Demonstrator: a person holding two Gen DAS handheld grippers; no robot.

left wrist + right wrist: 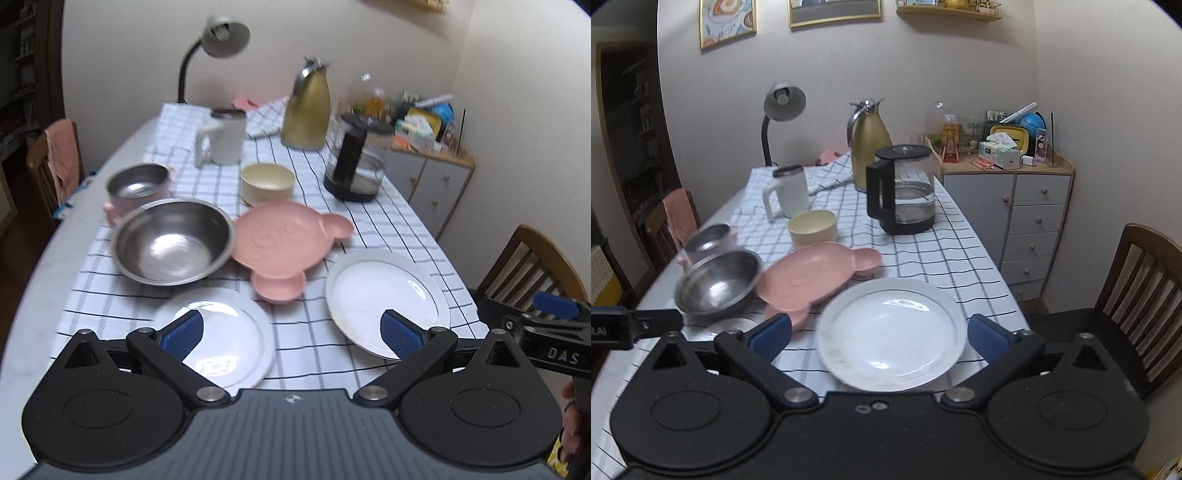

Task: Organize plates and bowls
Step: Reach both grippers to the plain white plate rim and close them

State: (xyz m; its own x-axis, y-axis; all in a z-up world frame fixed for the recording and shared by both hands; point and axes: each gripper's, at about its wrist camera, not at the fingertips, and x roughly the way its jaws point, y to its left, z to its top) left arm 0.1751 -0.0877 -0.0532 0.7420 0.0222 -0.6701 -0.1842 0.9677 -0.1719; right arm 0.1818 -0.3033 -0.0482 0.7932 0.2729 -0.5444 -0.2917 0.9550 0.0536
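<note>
both claws hang spread wide, gripping nothing: the left claw (291,332) over a glossy round white plate (221,332), the right claw (879,336) over a larger white plate (892,332). behind, on the checked cloth of the desk (22,317), sit a steel bowl (173,245), a matte pink bear-shaped plate (284,242) and a cream bowl (267,182).

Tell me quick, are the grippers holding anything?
Left gripper: open, holding nothing.
Right gripper: open, holding nothing, above the white plate.
</note>
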